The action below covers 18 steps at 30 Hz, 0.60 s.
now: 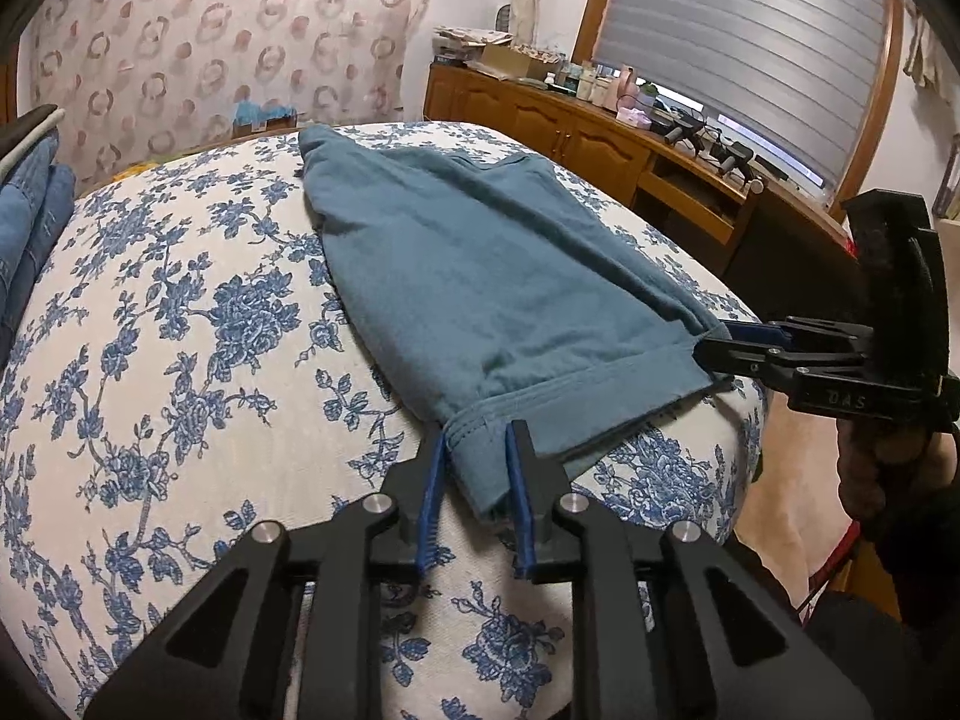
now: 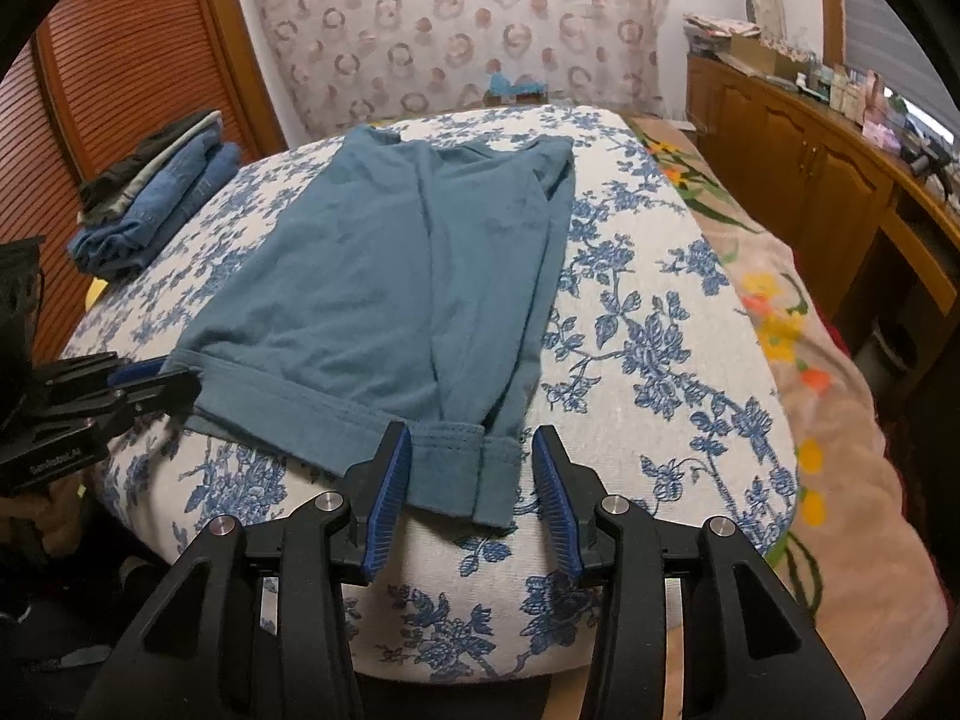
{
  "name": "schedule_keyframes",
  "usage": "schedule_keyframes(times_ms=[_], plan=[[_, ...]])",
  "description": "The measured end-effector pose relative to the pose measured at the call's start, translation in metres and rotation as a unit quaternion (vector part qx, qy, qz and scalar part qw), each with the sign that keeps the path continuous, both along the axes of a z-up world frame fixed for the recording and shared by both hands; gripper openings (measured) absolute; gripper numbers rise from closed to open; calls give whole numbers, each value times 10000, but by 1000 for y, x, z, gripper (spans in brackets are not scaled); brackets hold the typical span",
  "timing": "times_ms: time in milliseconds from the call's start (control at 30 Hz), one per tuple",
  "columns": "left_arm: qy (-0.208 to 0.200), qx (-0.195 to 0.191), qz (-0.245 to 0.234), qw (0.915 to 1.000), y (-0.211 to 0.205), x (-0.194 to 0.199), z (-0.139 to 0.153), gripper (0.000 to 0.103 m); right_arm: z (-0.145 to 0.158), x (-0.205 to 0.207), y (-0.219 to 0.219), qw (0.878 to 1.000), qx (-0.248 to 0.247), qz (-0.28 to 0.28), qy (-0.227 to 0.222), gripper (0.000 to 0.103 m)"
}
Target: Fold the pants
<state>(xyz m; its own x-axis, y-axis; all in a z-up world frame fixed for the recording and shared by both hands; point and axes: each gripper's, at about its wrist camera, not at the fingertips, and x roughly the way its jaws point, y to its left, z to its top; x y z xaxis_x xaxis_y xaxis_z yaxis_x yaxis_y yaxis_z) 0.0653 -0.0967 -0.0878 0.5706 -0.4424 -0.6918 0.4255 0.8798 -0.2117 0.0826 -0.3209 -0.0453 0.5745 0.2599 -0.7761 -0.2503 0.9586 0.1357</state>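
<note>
Currently, teal cotton pants (image 2: 384, 276) lie flat on the blue-floral bed cover (image 2: 660, 360), left gripper (image 1: 477, 462) jaws narrowed around one hem corner, right gripper (image 2: 471, 474) jaws apart astride the other; next, probably both pinch and lift.

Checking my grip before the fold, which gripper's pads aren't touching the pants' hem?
The right gripper: its pads stand apart from the teal pants, while the left gripper pinches its corner.
</note>
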Motion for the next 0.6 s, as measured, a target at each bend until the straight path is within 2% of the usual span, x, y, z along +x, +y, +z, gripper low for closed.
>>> schedule_keyframes(times_ms=[200, 267, 400, 467, 600], plan=[[-4, -45, 14, 10000, 3, 1, -1, 24, 0, 1, -2, 9999, 134, -6, 51, 43], [-14, -40, 17, 10000, 2, 1, -1, 25, 0, 0, -1, 9999, 136, 34, 50, 38], [-34, -26, 17, 10000, 1, 0, 0, 26, 0, -2, 3, 9999, 71, 110, 9, 34], [-41, -27, 17, 10000, 1, 0, 0, 27, 0, -3, 3, 9996, 199, 192, 44, 22], [-58, -2, 12, 10000, 0, 0, 0, 28, 0, -4, 5, 9994, 229, 249, 2, 16]])
